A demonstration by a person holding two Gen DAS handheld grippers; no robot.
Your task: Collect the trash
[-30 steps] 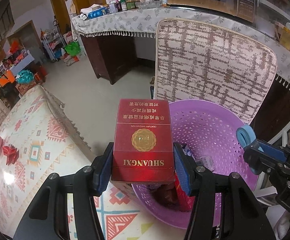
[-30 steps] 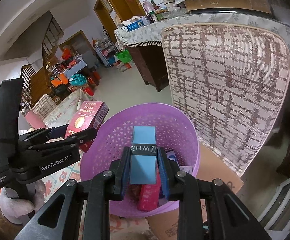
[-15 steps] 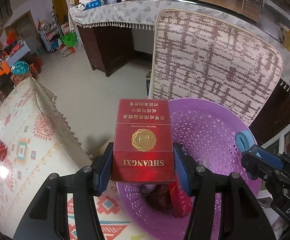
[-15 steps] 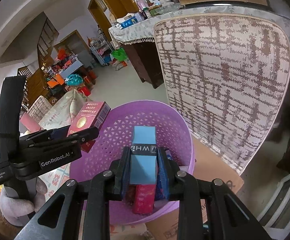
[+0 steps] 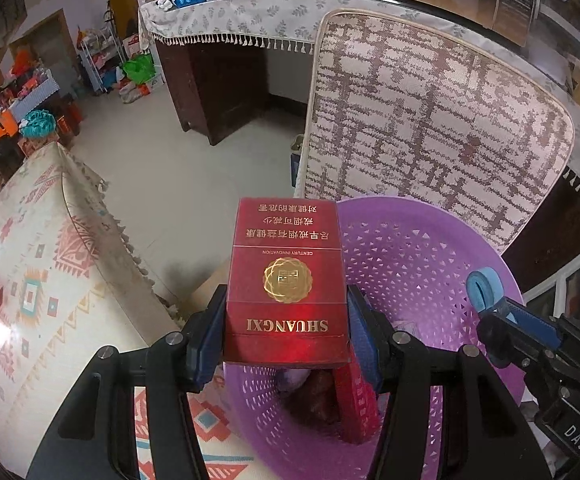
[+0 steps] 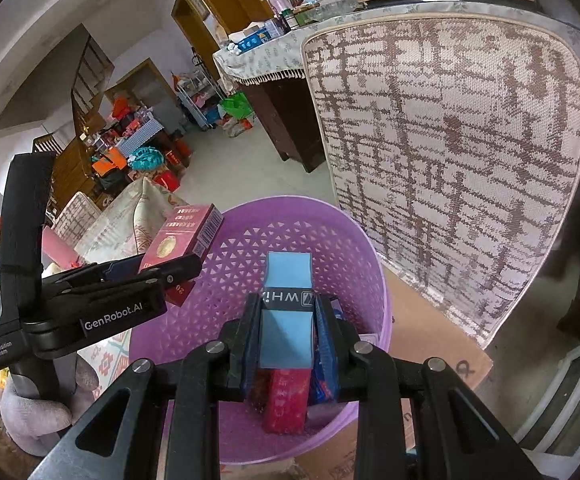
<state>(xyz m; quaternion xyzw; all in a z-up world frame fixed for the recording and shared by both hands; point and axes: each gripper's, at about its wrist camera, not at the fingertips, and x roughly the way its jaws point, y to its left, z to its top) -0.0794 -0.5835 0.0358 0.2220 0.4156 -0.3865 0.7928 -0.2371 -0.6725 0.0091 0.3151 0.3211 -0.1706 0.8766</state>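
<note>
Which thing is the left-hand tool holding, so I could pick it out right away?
Find the purple basket in front of the patterned mat. Over its near rim, the left gripper clamps a red box. Unlike the blue pack nearby, it bears a gold emblem and "SHUANGXI".

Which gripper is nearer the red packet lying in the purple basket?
Right. The right gripper, holding a blue pack, hangs directly over the red packet; the left gripper sits off by the basket's rim.

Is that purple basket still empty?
No, the purple basket already holds a red pack and other small packs at its bottom.
</note>
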